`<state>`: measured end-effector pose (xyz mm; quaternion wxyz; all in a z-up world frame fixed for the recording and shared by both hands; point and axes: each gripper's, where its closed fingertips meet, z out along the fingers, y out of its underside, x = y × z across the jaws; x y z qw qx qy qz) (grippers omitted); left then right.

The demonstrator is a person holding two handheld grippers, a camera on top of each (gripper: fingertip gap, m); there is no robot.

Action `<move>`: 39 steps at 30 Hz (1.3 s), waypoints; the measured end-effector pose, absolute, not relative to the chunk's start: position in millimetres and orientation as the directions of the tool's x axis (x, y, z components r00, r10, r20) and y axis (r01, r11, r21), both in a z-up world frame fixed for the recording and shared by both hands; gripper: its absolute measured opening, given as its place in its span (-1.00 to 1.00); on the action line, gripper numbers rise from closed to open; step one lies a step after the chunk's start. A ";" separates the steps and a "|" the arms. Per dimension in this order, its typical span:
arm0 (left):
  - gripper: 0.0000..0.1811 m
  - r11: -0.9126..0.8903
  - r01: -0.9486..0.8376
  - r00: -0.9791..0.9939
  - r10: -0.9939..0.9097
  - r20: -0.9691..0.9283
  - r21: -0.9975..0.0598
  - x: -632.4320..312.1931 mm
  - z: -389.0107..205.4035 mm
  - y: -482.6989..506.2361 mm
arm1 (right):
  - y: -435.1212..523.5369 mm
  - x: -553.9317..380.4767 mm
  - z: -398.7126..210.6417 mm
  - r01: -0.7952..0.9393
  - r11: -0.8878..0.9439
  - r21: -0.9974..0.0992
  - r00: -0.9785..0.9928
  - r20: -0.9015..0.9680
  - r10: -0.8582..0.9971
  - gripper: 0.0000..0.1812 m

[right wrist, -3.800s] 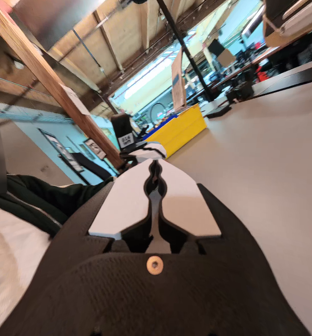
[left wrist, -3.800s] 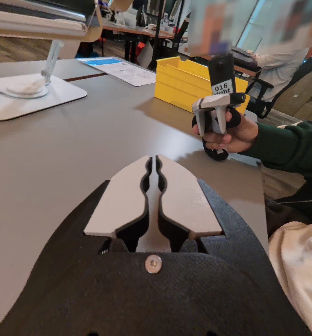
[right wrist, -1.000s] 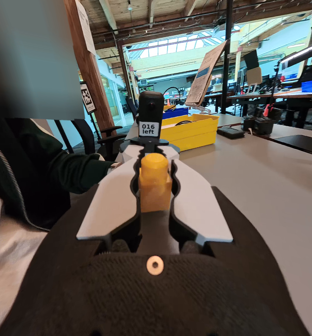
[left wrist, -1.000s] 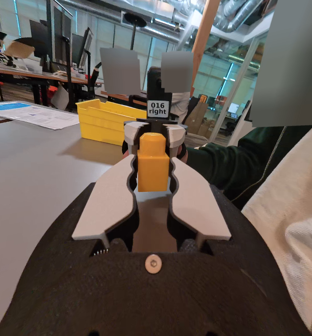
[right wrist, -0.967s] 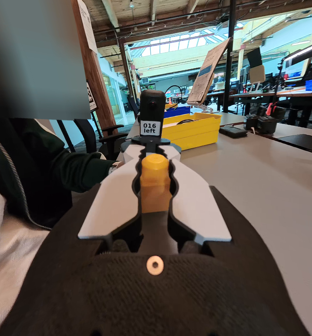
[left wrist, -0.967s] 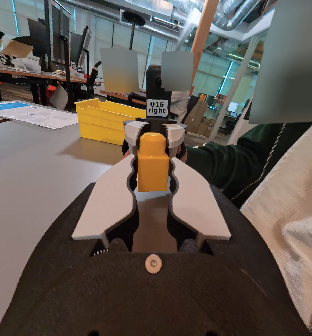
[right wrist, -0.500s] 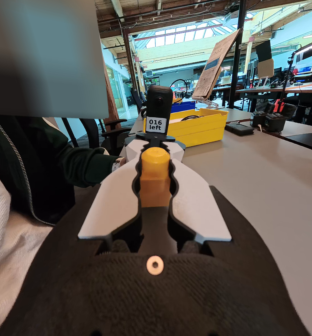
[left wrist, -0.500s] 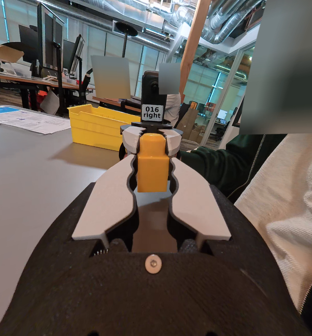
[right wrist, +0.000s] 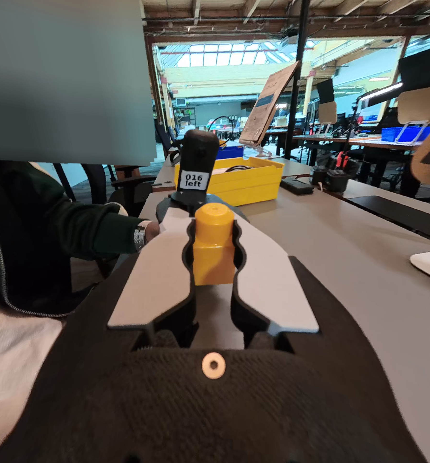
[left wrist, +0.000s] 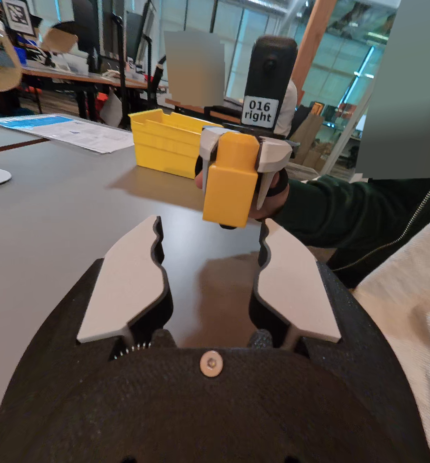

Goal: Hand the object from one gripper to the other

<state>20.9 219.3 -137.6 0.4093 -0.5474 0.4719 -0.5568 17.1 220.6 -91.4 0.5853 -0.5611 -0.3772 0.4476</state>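
My right tool (right wrist: 214, 240) is clamped on the yellow block (right wrist: 215, 246), both fingers pressed against its sides, stud pointing away from me. My left tool (left wrist: 210, 240) has its fingers spread wide apart with nothing between them, and the block (left wrist: 230, 184) hangs in the air just beyond its tips, clear of them, above the grey surface (left wrist: 66, 200).

I judge the handover itself as good as done: the block sits in one tool only, and the other has let go. What may be left is drawing the two tools apart, and perhaps setting the block down, though the task does not ask for that.

Hard to make out: in the right wrist view the block hides most of my left tool (right wrist: 181, 220), so its open fingers cannot be checked from there. The block's underside is out of sight in both views. How deep the right fingers bite on the far side I cannot tell. The yellow bin (left wrist: 166, 147) behind is partly cut off by the tool.
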 end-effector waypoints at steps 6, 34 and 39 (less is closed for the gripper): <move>-0.26 -0.195 -0.091 -0.111 -0.972 0.205 -0.977 28.2 -141.2 206.0 | 213.9 -0.2 -105.0 -0.011 -0.035 -0.999 0.285 -0.037 0.958 -0.69; -0.60 -0.258 -0.002 -0.179 -0.951 0.254 -0.966 18.7 -125.5 206.3 | 234.9 24.9 -79.8 -0.281 -0.109 -0.953 0.354 -0.209 0.912 -0.25; -0.59 -0.248 -0.011 -0.167 -0.955 0.247 -0.969 19.3 -127.1 207.1 | 233.5 21.6 -82.4 -0.264 -0.116 -0.957 0.344 -0.207 0.916 -0.27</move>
